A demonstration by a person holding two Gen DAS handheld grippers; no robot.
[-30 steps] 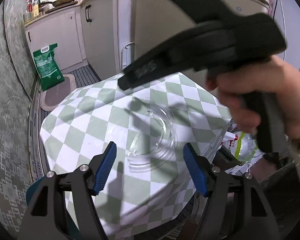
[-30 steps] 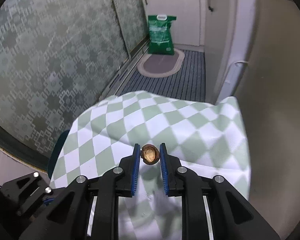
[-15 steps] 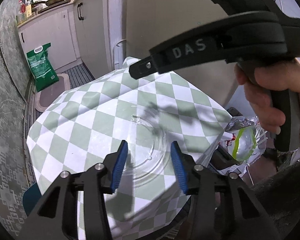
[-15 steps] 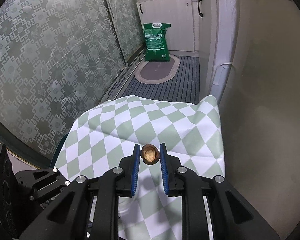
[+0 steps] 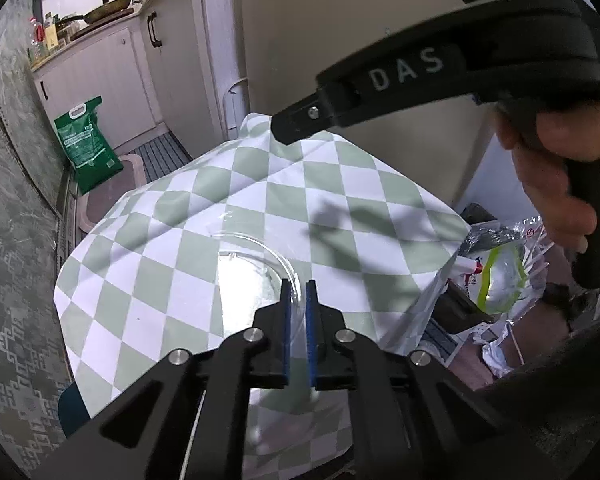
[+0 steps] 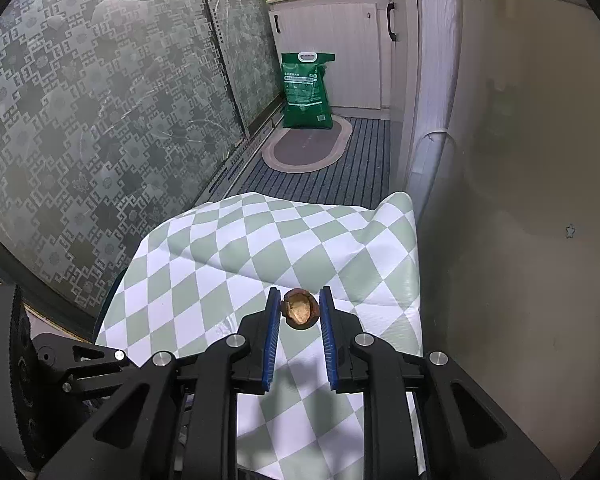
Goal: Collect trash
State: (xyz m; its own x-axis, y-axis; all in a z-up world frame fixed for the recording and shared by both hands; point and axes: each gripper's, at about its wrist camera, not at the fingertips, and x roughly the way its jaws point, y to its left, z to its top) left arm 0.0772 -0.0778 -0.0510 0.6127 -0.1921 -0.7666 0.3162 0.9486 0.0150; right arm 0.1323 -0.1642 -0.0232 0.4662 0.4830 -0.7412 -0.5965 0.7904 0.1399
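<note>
A clear plastic lid lies on a table under a green-and-white checked cloth. My left gripper is shut on the lid's near rim. My right gripper is shut on a brown nutshell and holds it above the cloth. In the left wrist view the right gripper's black body and the hand holding it hang over the table's far right side. A plastic trash bag with wrappers inside sits on the floor right of the table.
A beige fridge stands close on the right of the table. Patterned glass doors run along the left. A green sack and an oval mat lie on the striped floor by white cabinets.
My left gripper has closed from wide open onto the clear lid's rim. My right gripper has risen with the nutshell and shifted toward the right side of the table.
</note>
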